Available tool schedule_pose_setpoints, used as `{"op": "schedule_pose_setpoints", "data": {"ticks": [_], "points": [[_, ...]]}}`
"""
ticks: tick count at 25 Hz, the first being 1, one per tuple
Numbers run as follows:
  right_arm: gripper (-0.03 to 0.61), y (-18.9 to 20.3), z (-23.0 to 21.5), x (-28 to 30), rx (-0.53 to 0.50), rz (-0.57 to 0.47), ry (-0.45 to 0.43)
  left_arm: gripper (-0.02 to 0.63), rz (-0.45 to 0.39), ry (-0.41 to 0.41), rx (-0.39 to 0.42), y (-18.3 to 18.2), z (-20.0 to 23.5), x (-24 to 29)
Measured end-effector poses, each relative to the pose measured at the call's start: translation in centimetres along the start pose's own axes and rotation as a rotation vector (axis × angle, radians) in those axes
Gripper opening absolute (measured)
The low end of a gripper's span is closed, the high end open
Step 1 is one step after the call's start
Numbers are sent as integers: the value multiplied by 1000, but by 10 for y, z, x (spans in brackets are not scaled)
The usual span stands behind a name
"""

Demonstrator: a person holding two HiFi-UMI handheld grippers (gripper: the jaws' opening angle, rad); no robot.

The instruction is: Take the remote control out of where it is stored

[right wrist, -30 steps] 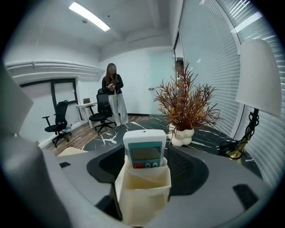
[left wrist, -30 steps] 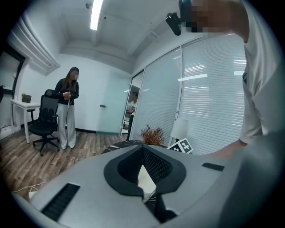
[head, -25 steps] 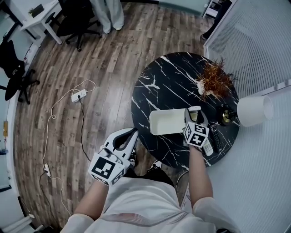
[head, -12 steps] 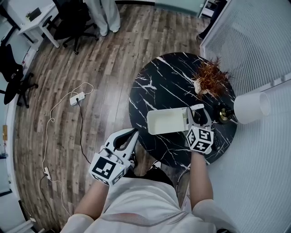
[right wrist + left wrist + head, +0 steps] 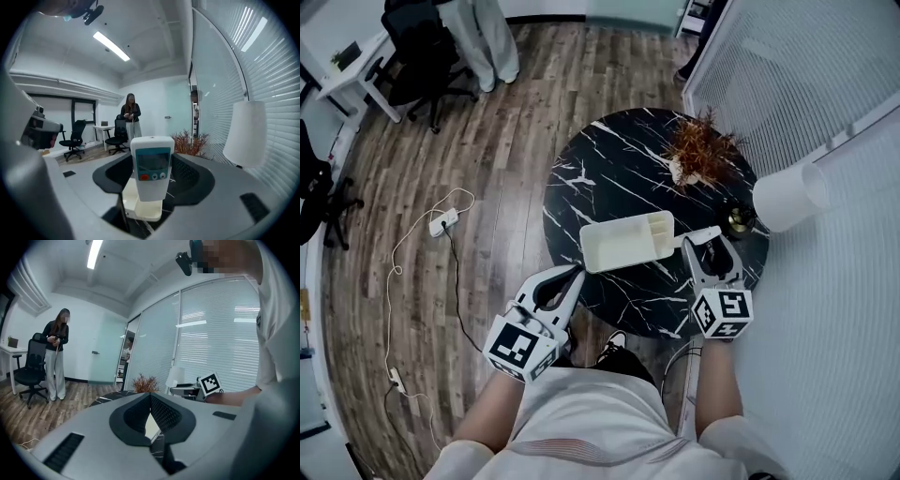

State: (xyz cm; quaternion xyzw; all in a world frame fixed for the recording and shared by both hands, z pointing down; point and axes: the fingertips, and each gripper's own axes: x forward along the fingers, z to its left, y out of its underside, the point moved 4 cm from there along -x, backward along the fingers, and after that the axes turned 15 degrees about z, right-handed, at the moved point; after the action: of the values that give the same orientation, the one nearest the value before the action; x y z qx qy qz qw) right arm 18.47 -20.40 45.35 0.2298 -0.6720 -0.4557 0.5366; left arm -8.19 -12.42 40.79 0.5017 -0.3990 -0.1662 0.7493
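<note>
A white remote control (image 5: 150, 180) with a teal panel, a grey screen and a red button stands upright between the jaws of my right gripper (image 5: 151, 161), which is shut on it. From the head view the remote (image 5: 703, 234) and right gripper (image 5: 705, 247) hang over the right side of the round black marble table (image 5: 609, 178), just right of the long white storage box (image 5: 623, 242). The box (image 5: 140, 206) lies below and beyond the remote. My left gripper (image 5: 574, 274) is off the table's near-left edge, jaws shut on nothing (image 5: 150, 397).
A dried reddish plant (image 5: 698, 150), a small dark and gold object (image 5: 737, 221) and a white lampshade (image 5: 786, 197) are at the table's far right. A blinds-covered glass wall runs on the right. A power strip with cable (image 5: 441, 221) lies on the wood floor; a person (image 5: 478, 37) stands by office chairs.
My right gripper has drawn back from the box's right end toward me with the white remote in its jaws. The left gripper has stayed put. The head view has shifted.
</note>
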Motion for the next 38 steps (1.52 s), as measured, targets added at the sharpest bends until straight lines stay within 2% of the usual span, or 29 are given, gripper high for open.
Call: {"op": "schedule_pose_setpoints", "data": {"ticks": [7,10,14,17,30,38], "points": [[265,62,-9,-43,-43,190,24,9,1,60,27,-3,-26,10],[265,93,-7,-48,-113,343,29,9,4,75,36,-3,-35,13],[265,135,6,-41,-255,588,10,9,7,89,44,-4,-43,14],[265,164,14,-30,-327,710,3,9,10,87,46,-2,-46,13],[264,209,29,26,-408,806,-65,9,13,33,28,1,-34,-1],[255,233,32,49,-407,860,-87,9,12,1,11,6,-25,-7]]}}
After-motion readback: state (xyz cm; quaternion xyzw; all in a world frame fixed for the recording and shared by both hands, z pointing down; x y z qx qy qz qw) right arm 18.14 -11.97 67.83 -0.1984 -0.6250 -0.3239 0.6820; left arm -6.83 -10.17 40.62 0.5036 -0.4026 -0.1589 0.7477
